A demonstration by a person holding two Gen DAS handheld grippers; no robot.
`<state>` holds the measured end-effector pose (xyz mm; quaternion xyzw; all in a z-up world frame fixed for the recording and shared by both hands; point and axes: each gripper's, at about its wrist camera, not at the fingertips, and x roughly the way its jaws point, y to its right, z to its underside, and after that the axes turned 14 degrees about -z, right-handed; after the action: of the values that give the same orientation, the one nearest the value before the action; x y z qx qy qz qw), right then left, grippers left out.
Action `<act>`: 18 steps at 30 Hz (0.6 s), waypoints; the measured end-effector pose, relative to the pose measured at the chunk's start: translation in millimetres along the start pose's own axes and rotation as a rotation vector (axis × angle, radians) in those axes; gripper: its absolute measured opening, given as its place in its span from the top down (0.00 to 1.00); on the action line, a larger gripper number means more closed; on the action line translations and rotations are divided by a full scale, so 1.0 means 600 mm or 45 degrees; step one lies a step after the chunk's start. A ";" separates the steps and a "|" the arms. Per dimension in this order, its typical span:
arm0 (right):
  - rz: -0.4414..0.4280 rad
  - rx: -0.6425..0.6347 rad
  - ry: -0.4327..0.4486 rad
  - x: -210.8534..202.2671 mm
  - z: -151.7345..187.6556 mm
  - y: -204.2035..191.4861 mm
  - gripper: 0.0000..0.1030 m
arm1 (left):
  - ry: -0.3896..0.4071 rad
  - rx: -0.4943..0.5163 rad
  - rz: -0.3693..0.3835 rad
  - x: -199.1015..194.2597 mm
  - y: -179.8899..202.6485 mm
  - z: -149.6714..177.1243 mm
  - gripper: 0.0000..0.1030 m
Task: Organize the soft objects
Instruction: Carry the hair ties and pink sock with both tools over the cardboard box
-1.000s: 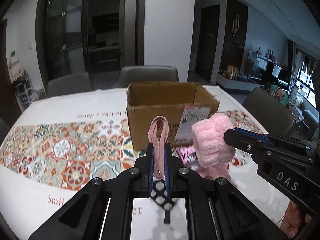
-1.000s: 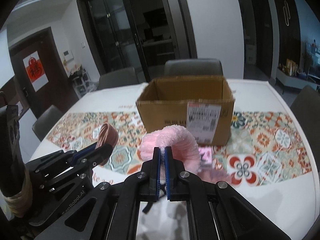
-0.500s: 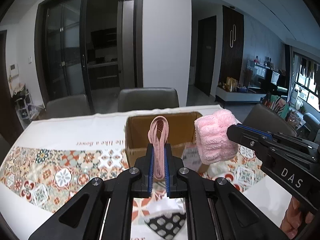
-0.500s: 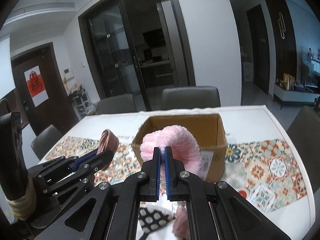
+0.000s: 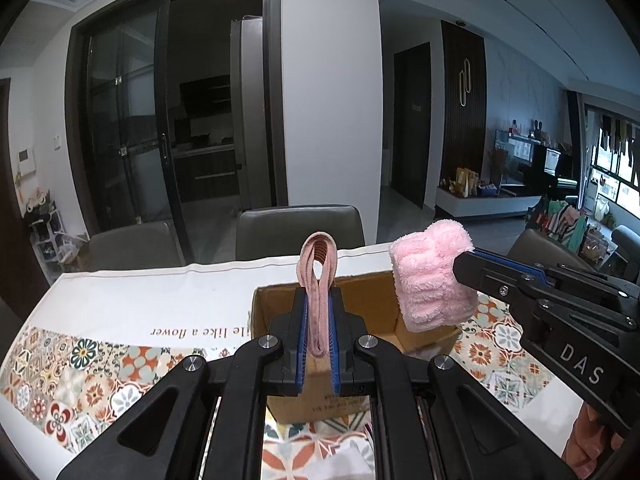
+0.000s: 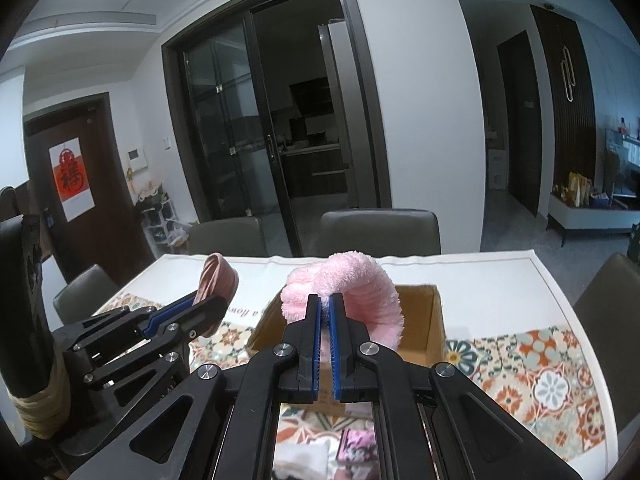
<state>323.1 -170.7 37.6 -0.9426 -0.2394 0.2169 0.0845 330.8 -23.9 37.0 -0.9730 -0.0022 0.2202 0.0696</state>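
Note:
My left gripper point(image 5: 318, 300) is shut on a dusty-pink elastic headband point(image 5: 318, 264) that loops up above the fingertips; it also shows in the right wrist view point(image 6: 218, 276). My right gripper point(image 6: 325, 300) is shut on a fluffy pink wristband point(image 6: 352, 284), seen from the side in the left wrist view point(image 5: 434, 276). Both are held above an open cardboard box point(image 5: 372, 304) on the table; the box also shows in the right wrist view point(image 6: 428, 312). The box floor is hidden.
A tiled-pattern tablecloth point(image 5: 100, 364) covers the table. Grey chairs point(image 5: 298, 228) stand at the far side, and one point(image 6: 608, 296) at the right. Small soft items point(image 6: 356, 444) lie on the table beneath the right gripper. Glass doors are behind.
Both grippers have risen and moved forward with their items, from in front of the box at table level to above its open top.

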 end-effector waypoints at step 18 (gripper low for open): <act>0.041 0.050 -0.144 0.115 0.004 0.069 0.95 | -0.174 0.071 0.009 0.139 0.040 0.016 0.89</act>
<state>394.0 -173.1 -0.8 -0.9307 -0.2243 0.2757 0.0859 401.4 -43.7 -10.4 -0.9533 0.0026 0.2864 0.0956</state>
